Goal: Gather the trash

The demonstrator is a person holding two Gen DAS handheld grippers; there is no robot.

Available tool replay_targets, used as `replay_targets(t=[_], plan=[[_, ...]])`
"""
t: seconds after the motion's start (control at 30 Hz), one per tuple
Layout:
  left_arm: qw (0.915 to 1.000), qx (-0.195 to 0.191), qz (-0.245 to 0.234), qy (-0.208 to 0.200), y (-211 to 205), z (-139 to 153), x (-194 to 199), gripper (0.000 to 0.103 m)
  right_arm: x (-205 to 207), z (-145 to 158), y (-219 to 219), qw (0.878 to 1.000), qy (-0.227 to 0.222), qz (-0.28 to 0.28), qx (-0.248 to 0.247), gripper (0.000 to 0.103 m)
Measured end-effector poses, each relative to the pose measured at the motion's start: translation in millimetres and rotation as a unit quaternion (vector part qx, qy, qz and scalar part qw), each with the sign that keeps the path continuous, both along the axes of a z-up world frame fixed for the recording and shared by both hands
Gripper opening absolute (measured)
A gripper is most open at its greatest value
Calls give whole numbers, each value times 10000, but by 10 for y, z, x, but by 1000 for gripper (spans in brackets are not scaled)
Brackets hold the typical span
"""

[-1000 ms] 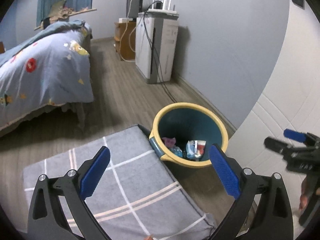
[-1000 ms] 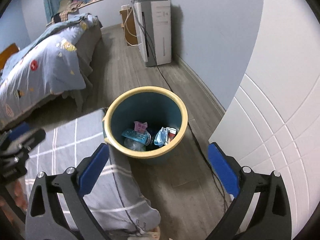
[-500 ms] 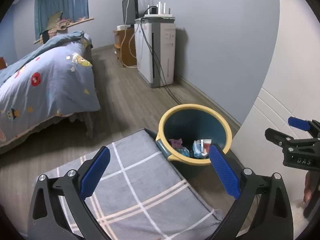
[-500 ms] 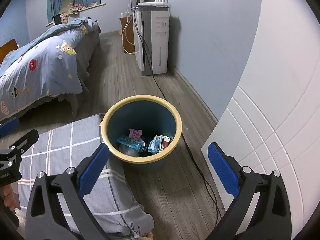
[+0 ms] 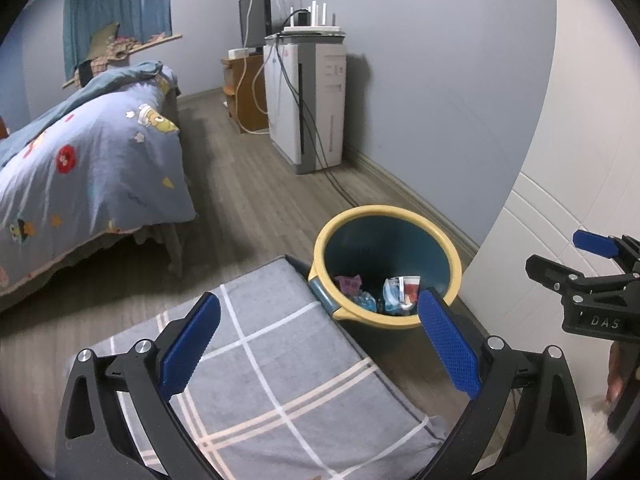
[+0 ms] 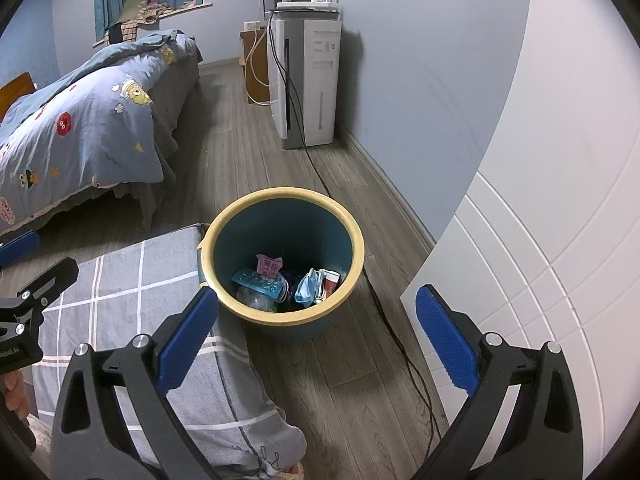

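A teal bin with a yellow rim (image 5: 352,216) (image 6: 240,216) stands on the wood floor beside a white cabinet. Inside lie several pieces of trash: a pink wrapper (image 6: 269,266) (image 5: 349,284), a blue tray-like piece (image 6: 256,282), a blue and red packet (image 6: 310,286) (image 5: 398,290). My left gripper (image 5: 318,344) hangs open over a grey checked cushion, short of the bin, holding nothing. My right gripper (image 6: 316,328) is open too, held above the floor just in front of the bin. Each gripper shows at the edge of the other's view.
The grey checked cushion (image 5: 264,368) (image 6: 120,280) touches the bin's left side. A bed with a blue quilt (image 5: 88,160) lies to the left. A white appliance (image 6: 308,80) with cables stands by the far wall, and a black cable (image 6: 384,312) runs along the floor. The white cabinet (image 6: 540,240) fills the right.
Both grippers have drawn back and up from the bin, which now looks smaller and farther off. Both stay open, and the trash in the bin has not moved.
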State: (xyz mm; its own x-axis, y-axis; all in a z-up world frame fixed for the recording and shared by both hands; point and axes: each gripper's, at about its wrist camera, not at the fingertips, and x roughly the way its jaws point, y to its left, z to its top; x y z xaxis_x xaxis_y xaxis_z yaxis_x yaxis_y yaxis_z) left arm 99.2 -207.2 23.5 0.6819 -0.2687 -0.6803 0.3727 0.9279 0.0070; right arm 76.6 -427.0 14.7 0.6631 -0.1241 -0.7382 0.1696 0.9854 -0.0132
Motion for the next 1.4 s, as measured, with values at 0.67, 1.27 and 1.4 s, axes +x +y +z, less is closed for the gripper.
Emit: replay_targets(t=[0.67, 1.27, 1.4], plan=[[10000, -11, 3, 12, -9, -5, 3, 98, -3, -4, 2, 10000, 20, 2, 0, 97], [10000, -12, 5, 15, -18, -6, 4, 98, -8, -13, 12, 10000, 22, -7, -2, 97], [10000, -14, 9, 25, -22, -8, 4, 98, -4, -12, 8, 10000, 24, -3, -1, 97]])
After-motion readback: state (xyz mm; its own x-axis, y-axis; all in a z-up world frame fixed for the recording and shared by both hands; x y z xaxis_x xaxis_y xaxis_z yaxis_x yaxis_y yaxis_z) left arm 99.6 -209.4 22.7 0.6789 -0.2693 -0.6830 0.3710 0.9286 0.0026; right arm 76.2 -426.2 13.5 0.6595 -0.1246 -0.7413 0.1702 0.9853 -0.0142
